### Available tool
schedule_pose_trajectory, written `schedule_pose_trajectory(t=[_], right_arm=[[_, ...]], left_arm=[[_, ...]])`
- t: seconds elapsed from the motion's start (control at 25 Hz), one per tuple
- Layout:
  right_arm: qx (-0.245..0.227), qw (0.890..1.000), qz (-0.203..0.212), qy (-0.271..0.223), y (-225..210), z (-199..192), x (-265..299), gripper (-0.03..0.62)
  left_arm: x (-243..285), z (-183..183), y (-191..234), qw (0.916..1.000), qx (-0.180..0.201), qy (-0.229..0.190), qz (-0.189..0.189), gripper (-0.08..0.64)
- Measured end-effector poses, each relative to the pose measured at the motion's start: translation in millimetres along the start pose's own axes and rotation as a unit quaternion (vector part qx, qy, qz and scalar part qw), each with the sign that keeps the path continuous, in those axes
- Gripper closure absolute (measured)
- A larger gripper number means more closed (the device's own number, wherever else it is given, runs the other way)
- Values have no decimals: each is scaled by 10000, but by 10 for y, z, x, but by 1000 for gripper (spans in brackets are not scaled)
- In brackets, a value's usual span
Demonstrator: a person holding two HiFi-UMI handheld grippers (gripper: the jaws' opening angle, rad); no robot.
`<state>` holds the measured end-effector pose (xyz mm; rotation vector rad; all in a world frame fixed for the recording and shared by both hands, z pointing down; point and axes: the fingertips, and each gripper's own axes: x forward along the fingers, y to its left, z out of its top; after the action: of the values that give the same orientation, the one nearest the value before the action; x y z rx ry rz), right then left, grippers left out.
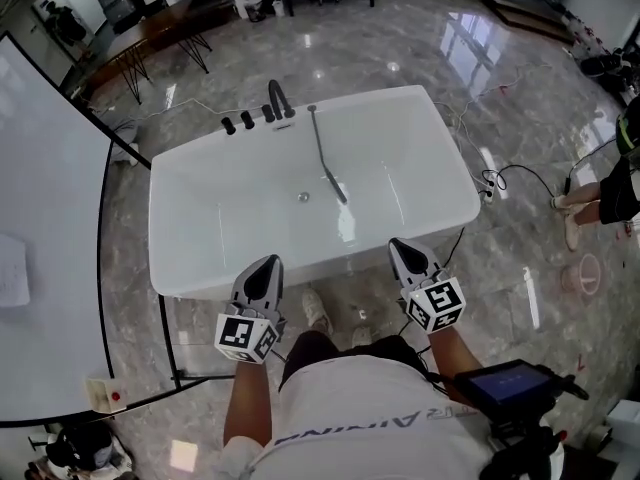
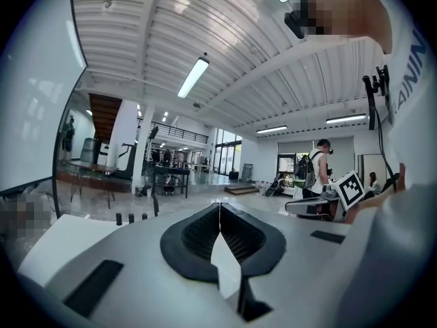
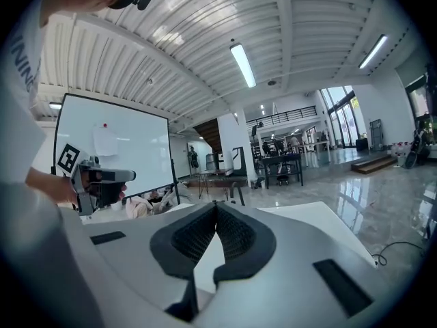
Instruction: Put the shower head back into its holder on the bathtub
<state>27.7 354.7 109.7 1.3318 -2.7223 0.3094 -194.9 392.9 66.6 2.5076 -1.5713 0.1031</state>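
Note:
A white bathtub (image 1: 190, 268) stands in front of me on the marble floor. The grey shower head (image 1: 328, 168) lies inside it, its long handle running from the far rim down toward the drain (image 1: 303, 197). A dark faucet (image 1: 279, 100) and three knobs (image 1: 246, 121) sit on the far rim. My left gripper (image 1: 268, 261) hovers over the near rim, shut and holding nothing (image 2: 219, 203). My right gripper (image 1: 397, 245) is also at the near rim, shut and holding nothing (image 3: 216, 206). Both are well short of the shower head.
A large whiteboard (image 1: 50, 218) stands to the left of the tub. Cables (image 1: 520, 173) trail over the floor on the right, where a person (image 1: 610, 188) stands. Tables and chairs (image 1: 150, 38) fill the back of the room.

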Motion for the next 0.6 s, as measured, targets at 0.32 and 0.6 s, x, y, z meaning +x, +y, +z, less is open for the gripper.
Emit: schedule_pose_trajectory(t=[0.32, 0.6], right_arm=[[-103, 9993, -335, 91, -203, 186, 699, 580], [-323, 9970, -644, 268, -324, 443, 1914, 580]], left_arm=[[692, 134, 591, 9982, -85, -134, -572, 541], [1369, 245, 1604, 9954, -67, -56, -958, 541]])
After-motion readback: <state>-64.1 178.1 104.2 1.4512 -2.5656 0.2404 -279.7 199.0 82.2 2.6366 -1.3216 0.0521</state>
